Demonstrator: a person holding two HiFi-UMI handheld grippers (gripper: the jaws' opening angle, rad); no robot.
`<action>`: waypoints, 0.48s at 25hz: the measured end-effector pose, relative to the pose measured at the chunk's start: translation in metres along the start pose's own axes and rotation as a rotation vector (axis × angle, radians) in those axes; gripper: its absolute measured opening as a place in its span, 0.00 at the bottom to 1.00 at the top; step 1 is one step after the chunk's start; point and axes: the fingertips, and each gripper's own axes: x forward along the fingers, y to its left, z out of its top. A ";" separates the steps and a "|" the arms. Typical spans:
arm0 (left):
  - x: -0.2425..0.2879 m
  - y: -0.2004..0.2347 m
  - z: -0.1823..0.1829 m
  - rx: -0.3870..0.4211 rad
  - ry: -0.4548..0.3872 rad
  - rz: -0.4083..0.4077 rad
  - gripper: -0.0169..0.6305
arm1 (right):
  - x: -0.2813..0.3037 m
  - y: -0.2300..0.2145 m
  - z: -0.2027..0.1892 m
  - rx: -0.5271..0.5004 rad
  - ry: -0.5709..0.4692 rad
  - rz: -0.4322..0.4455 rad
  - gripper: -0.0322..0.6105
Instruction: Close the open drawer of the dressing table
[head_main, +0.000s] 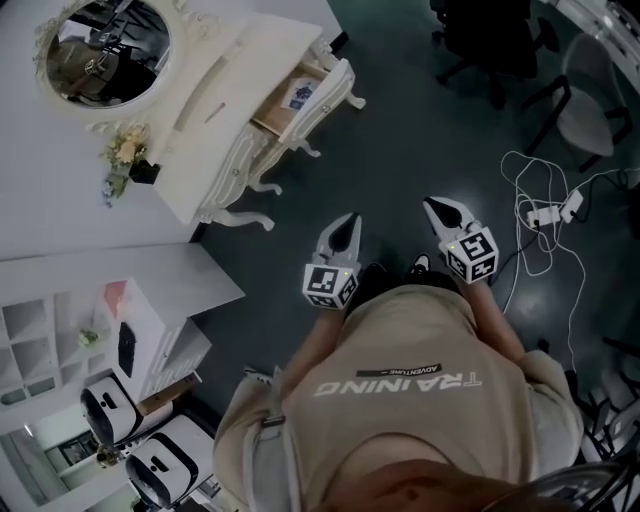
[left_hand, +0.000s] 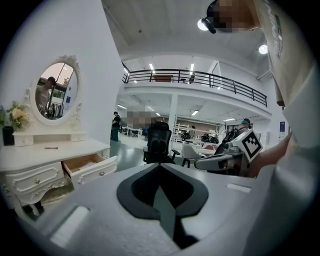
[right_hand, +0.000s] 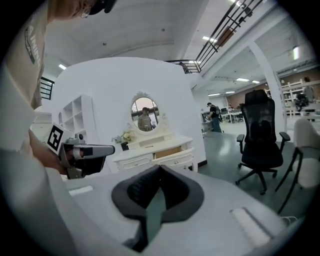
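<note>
The white dressing table (head_main: 215, 150) stands at the upper left of the head view, under an oval mirror (head_main: 105, 50). Its right-hand drawer (head_main: 300, 95) is pulled out, showing a wooden inside. The same open drawer (left_hand: 90, 165) appears at the left of the left gripper view and as the drawer (right_hand: 174, 153) in the middle of the right gripper view. My left gripper (head_main: 350, 222) and right gripper (head_main: 437, 207) hang side by side over the dark floor, well short of the table. Both are shut and hold nothing. The left gripper's jaws (left_hand: 159, 166) and the right gripper's jaws (right_hand: 160, 168) meet at the tip.
A flower vase (head_main: 128, 155) stands on the table top. Black office chairs (head_main: 490, 45) are at the far right, and white cables with a power strip (head_main: 548, 215) lie on the floor. A white shelf unit (head_main: 70, 330) and two white machines (head_main: 130, 440) stand at the lower left.
</note>
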 end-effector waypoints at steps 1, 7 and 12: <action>0.009 0.005 -0.001 -0.004 0.006 0.005 0.03 | 0.007 -0.009 0.001 0.003 0.008 0.001 0.06; 0.054 0.055 -0.003 -0.017 0.011 0.018 0.03 | 0.063 -0.031 0.022 -0.043 0.036 0.022 0.06; 0.097 0.105 0.004 0.007 0.024 0.005 0.03 | 0.108 -0.040 0.052 -0.082 0.063 0.028 0.06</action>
